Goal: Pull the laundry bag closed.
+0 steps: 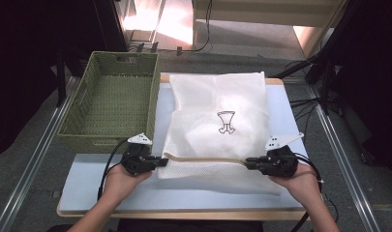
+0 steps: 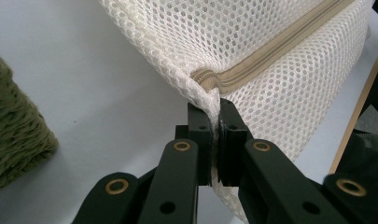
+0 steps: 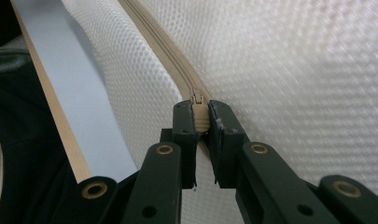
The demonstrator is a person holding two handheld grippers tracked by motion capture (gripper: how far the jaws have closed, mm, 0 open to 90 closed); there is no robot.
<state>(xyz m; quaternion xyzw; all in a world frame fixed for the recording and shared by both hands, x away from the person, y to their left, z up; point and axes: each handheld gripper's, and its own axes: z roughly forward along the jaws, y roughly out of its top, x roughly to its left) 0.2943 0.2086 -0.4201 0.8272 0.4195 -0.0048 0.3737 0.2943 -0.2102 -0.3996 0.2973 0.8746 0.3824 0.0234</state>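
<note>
At lower centre of the high view, left gripper [image 1: 160, 161] jaws pinch the mesh bag [image 1: 218, 111] corner; right gripper [image 1: 249, 163] jaws pinch its zipper pull [image 3: 200, 112].

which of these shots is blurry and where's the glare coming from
Right gripper view: the mesh bag smears on the right, while the zipper pull between the jaws stays sharp. Left gripper view: crisp mesh, soft green basket at the edge. High view: bright glare on the floor beyond the table, dark sides.
</note>
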